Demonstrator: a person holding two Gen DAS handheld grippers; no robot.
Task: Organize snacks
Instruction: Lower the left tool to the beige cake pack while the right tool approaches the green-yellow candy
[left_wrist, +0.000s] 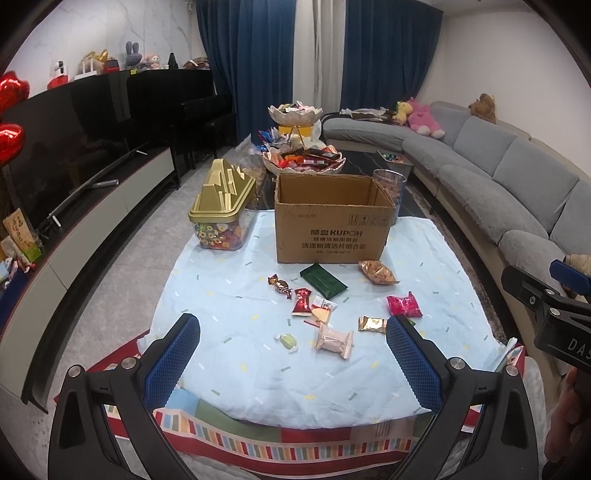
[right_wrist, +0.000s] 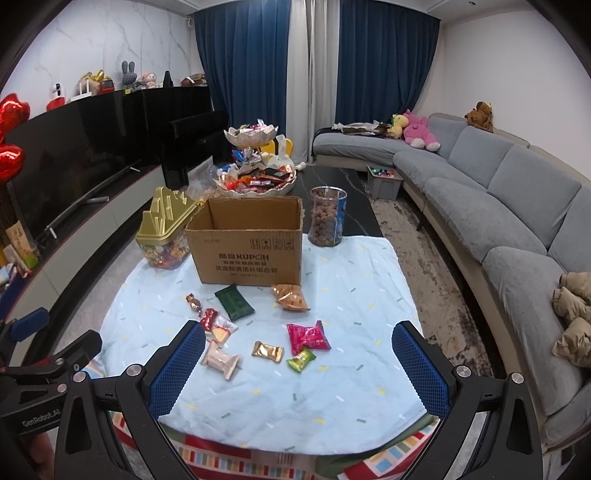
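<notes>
— Left wrist view: left gripper (left_wrist: 293, 354) hung spread wide, empty, above the snacks (left_wrist: 332, 341) scattered on the cloth (left_wrist: 229, 266).
— Right gripper (right_wrist: 299, 350) likewise gaped; cardboard box (right_wrist: 247, 254) stood beyond.

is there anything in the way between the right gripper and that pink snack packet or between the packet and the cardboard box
Nothing visible blocks either path. The right gripper hangs open above the cloth, with the pink packet lying just ahead between its fingers. The gold candy and green candy lie beside it. Toward the open box, only flat wrappers lie on the cloth.
</notes>
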